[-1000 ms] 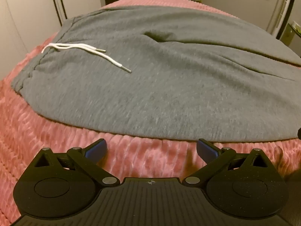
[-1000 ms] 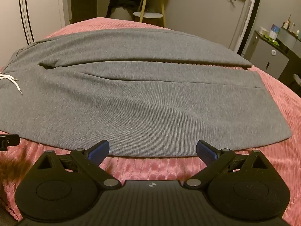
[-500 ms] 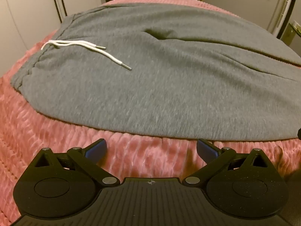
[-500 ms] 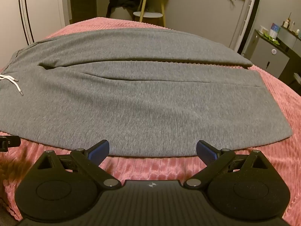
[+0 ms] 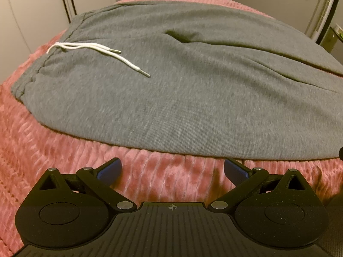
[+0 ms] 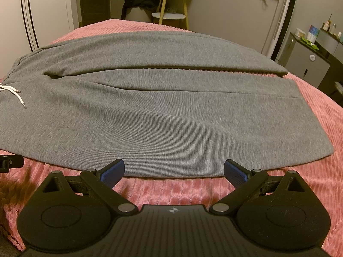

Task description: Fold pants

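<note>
While tongs [image 5: 172,169] gape, pants [image 5: 193,90] flat

A: Bkgd on my feed?
B: I see pale grey walls [image 6: 225,4], a round two-tier wooden side table [image 6: 169,15] w/ dark clothes [image 6: 141,0] beside it, grey cabinet [image 6: 304,64] far right. Dim warm light.

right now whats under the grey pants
The grey pants lie flat on a pink ribbed blanket, which shows past their edges. Whatever is beneath the cloth itself is covered. A white drawstring rests on top.
</note>
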`<state>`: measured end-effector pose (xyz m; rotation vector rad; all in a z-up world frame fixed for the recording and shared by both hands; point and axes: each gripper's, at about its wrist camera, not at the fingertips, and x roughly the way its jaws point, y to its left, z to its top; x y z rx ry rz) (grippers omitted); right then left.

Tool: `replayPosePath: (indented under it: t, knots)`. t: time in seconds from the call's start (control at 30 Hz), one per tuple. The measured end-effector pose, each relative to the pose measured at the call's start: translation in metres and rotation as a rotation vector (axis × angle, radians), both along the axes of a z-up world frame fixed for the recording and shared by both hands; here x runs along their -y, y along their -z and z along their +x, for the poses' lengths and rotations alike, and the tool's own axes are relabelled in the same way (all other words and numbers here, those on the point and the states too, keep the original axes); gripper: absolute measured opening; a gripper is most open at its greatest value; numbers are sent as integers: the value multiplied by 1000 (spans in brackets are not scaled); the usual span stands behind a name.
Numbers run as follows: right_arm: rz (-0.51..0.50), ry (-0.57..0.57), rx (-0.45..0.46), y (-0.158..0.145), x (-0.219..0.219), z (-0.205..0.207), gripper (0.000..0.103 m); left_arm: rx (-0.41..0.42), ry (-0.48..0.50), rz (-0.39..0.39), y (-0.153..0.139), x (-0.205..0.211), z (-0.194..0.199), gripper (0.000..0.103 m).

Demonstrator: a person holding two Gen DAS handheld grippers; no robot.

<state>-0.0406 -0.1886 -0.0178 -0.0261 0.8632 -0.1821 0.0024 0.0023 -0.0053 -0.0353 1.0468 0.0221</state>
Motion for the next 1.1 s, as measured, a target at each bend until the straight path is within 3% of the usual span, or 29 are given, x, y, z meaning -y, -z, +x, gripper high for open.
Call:
replayPosePath:
  t: [1.1]
  knots:
    - [8, 2, -1, 1, 0, 1, 99, -11, -8, -9, 3, -5, -1, 103]
